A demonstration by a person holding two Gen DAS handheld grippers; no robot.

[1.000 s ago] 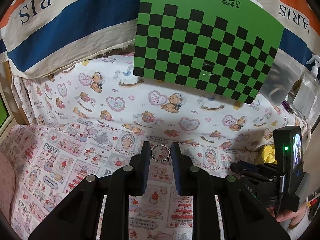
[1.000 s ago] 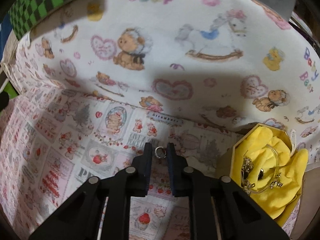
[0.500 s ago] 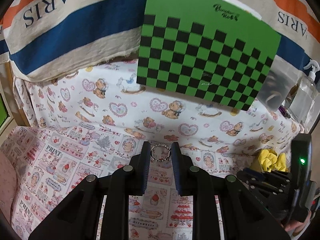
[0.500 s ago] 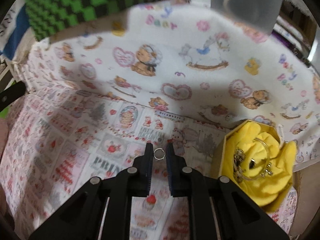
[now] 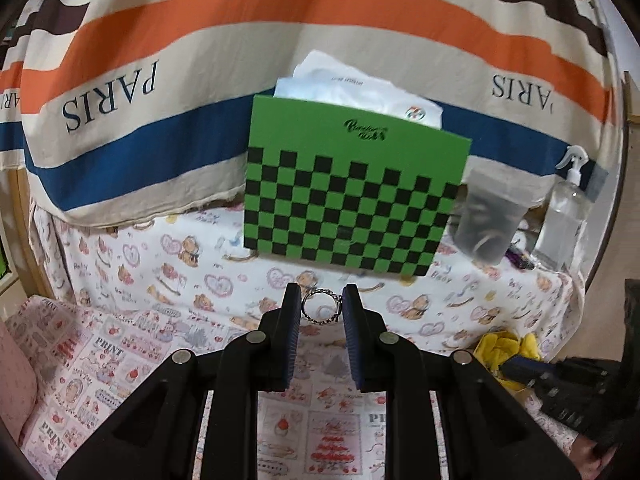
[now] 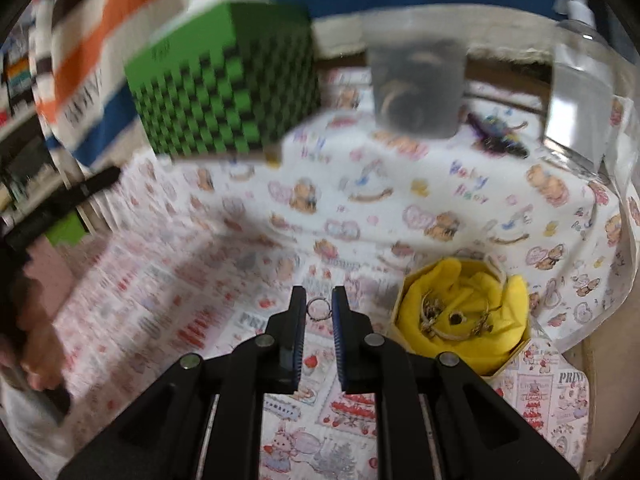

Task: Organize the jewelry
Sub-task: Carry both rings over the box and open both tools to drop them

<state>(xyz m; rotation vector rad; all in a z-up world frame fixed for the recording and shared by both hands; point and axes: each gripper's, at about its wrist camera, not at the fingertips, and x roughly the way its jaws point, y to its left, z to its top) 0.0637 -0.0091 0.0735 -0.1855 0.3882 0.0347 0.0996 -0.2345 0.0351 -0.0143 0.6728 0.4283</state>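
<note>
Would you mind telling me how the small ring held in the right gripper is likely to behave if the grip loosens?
The small ring looks like thin, smooth metal, pinched only at its edges by the right gripper, so it could probably slip or twist out. Being round, it might roll across the printed cloth. It seems very light.

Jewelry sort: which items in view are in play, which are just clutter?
In play:
- beaded ring in left gripper
- small ring in right gripper
- yellow-lined box holding jewelry

Clutter:
- green checkered box
- spray bottle
- frosted plastic cup
</note>
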